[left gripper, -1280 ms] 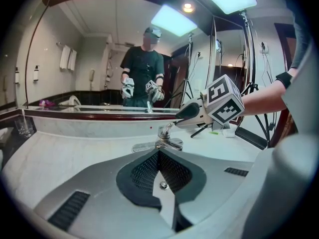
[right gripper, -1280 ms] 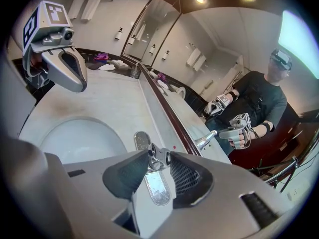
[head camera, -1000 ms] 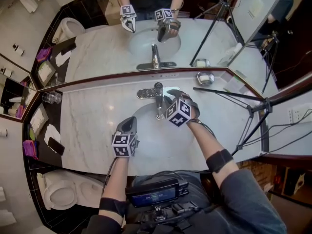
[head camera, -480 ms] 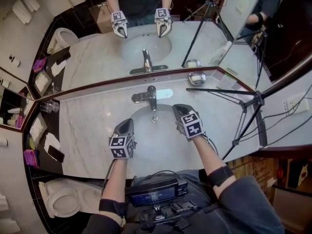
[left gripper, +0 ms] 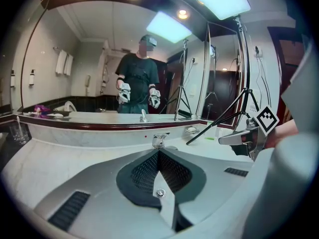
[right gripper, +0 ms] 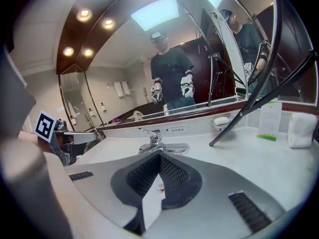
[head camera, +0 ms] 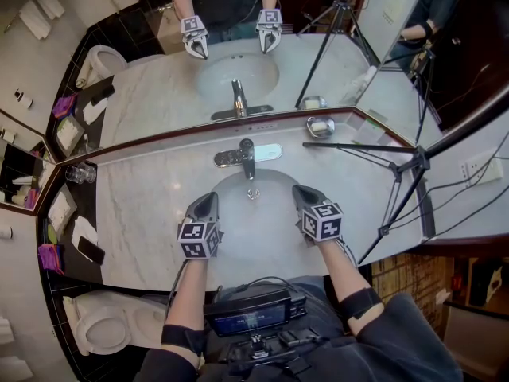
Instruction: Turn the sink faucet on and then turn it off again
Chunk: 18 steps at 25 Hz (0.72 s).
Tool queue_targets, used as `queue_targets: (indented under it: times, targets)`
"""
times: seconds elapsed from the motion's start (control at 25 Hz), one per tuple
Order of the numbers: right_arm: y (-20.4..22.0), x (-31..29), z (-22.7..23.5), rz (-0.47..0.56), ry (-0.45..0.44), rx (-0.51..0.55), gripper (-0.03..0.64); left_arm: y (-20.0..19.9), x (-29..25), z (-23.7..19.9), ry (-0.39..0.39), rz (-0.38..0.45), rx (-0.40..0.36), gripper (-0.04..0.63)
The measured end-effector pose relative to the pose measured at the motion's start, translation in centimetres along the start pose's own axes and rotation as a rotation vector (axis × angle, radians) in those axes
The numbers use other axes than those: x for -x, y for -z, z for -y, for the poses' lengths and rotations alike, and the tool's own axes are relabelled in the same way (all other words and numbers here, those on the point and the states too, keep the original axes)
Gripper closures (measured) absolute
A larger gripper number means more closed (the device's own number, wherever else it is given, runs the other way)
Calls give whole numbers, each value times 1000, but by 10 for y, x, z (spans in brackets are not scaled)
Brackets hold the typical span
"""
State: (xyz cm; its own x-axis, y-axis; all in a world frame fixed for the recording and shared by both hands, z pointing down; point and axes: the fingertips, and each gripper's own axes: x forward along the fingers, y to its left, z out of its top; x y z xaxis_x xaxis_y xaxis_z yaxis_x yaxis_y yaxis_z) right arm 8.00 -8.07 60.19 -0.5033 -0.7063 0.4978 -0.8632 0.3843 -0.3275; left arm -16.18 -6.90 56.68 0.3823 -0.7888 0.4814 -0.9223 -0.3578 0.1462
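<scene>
My left tongs [head camera: 207, 200]: closed, empty, at sink [head camera: 254, 220] edge. My right tongs [head camera: 302, 193]: closed, empty. Faucet [head camera: 246, 156]: apart from both.

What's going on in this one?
A person stands at a white marble vanity with a gripper in each hand. The left tongs and right tongs are both shut and empty, held over the near side of the oval white sink basin. Neither touches the chrome single-lever faucet at the far side, and no water stream shows.
</scene>
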Motion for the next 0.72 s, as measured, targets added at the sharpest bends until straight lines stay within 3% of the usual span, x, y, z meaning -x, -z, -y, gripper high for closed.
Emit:
queue_targets:
  times: [0.32, 0.56, 0.72]
  targets:
    - [-7, -8, -3, 0, 4, 90, 597, 3, -1, 1, -5, -6, 11, 595]
    - [-31, -35, -15, -47, 56, 401, 592, 6, -1, -1, -11, -6, 19, 595]
    - [-44, -62, -32, -82, 26, 580, 513, 7, -1, -3, -13, -7, 19, 595]
